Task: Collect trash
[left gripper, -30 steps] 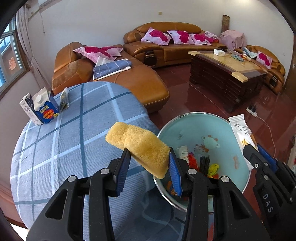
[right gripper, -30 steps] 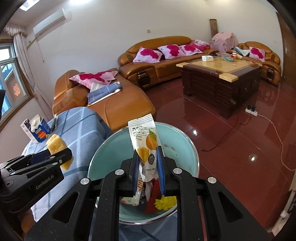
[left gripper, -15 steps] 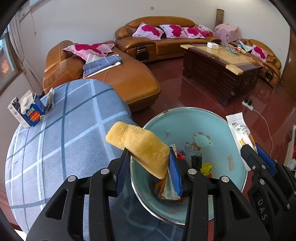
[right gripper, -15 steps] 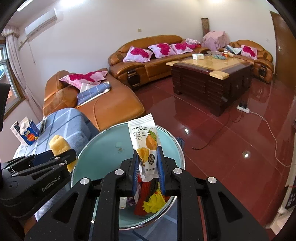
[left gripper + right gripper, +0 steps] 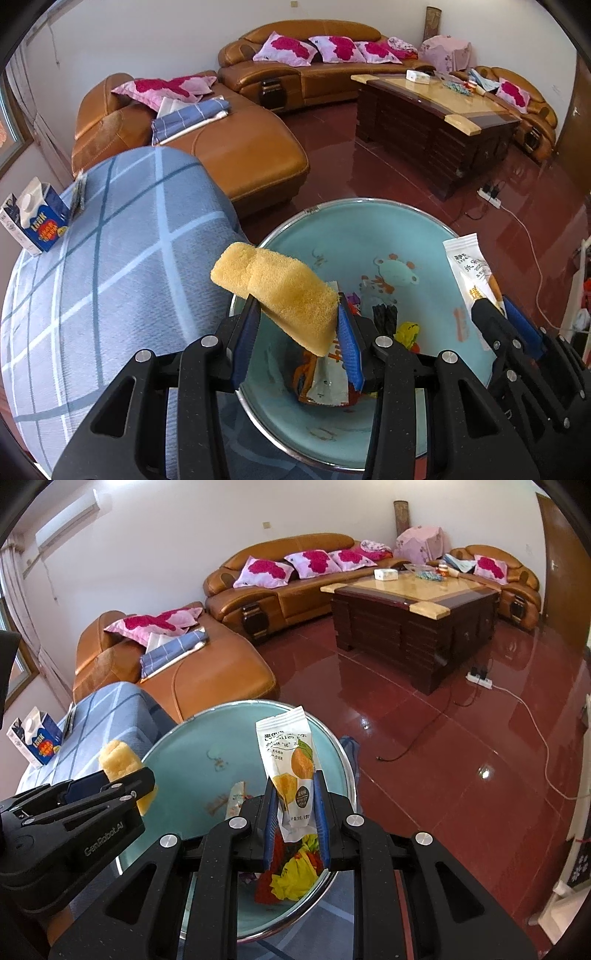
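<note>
Over the basin, both views: two loads held above one bin.
Basin [image 5: 424,236]: pale blue, metal-rimmed, beside the checked cloth [image 5: 110,258]; wrappers already lie at its bottom.
Left gripper [image 5: 299,332]: jaws clamped on the yellow sponge [image 5: 280,291], which juts toward 11 o'clock across the basin's near-left rim.
Right gripper [image 5: 295,812]: jaws pinched on the snack packet [image 5: 288,768], which stands upright toward 12 o'clock above the basin's interior.
Wrappers in basin [image 5: 291,875]: yellow and red, directly below the right gripper.
Milk carton [image 5: 37,221]: on the cloth at 9 o'clock, not yet collected.
Step in hand: judged to be dropping both items into the basin.
Advice, sponge: its far end overhangs the cloth; shift the left gripper toward 3 o'clock before parting the jaws.
Advice, packet: light and flat; release low, well inside the rim.
Risk: the two grippers sit near each other; stagger the releases.
</note>
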A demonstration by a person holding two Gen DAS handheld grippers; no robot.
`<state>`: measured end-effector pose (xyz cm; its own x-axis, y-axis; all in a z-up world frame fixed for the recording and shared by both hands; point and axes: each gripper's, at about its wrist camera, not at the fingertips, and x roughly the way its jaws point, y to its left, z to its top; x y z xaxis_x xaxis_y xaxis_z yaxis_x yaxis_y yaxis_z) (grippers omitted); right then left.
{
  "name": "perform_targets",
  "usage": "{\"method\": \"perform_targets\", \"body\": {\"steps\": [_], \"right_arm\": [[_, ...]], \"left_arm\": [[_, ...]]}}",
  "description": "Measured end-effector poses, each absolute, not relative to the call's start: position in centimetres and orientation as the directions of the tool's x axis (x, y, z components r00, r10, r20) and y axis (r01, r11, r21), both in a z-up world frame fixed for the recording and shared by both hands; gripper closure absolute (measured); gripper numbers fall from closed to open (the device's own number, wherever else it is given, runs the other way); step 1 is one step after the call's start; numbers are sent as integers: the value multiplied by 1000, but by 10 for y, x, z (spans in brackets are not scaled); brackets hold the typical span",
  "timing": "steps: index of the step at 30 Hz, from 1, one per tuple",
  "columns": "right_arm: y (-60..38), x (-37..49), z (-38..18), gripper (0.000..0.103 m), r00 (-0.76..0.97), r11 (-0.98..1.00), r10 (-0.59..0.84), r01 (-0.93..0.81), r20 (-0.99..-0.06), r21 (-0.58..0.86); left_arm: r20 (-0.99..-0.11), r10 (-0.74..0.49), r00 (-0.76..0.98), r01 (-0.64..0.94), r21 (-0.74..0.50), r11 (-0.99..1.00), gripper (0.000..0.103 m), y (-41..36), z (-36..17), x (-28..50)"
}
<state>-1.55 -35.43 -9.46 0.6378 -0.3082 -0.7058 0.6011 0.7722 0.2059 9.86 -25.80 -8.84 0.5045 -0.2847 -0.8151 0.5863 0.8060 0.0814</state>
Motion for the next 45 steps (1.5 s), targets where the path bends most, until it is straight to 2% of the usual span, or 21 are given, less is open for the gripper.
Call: {"method": "perform_targets", "body": {"steps": [11, 14, 20, 29, 31, 32, 35, 36, 38, 40, 45], "right_arm": [[-360, -4, -111, 81, 642, 777, -225, 572, -733, 262], [-360, -1, -113, 77, 644, 779, -199, 561, -738, 280], [-359, -5, -109, 75, 658, 779, -202, 556, -725, 288], [-365, -16, -96, 74, 674, 752, -262, 591, -690, 291], [-365, -18, -94, 74, 679, 748, -268, 593, -683, 296], [-365, -20, -93, 74, 682, 745, -276, 597, -678, 298], [-368, -26, -90, 67, 681, 727, -303, 617, -666, 300], [-370, -28, -89, 64, 678, 718, -315, 628, -664, 300], [-372, -32, -87, 56, 670, 699, -339, 649, -661, 299], [-374, -38, -84, 42, 663, 678, -372, 672, -649, 298], [-370, -43, -78, 29, 657, 670, -413, 688, -631, 279]], "left_arm": [[-832, -268, 486, 587, 83, 806, 62, -264, -101, 103], [-836, -264, 481, 586, 83, 806, 61, -264, -103, 104], [-838, -256, 482, 577, 83, 813, 57, -262, -103, 105], [-834, -266, 484, 588, 84, 805, 56, -265, -100, 103], [-832, -271, 484, 590, 82, 803, 50, -265, -98, 102], [-829, -272, 489, 589, 83, 804, 42, -265, -97, 101], [-818, -287, 498, 588, 76, 805, 36, -262, -90, 98], [-820, -287, 496, 585, 72, 808, 25, -261, -89, 98], [-815, -278, 509, 560, 68, 826, 11, -256, -85, 97], [-808, -274, 521, 543, 66, 837, 7, -249, -82, 96], [-807, -261, 529, 523, 68, 850, 6, -232, -78, 92]]}}
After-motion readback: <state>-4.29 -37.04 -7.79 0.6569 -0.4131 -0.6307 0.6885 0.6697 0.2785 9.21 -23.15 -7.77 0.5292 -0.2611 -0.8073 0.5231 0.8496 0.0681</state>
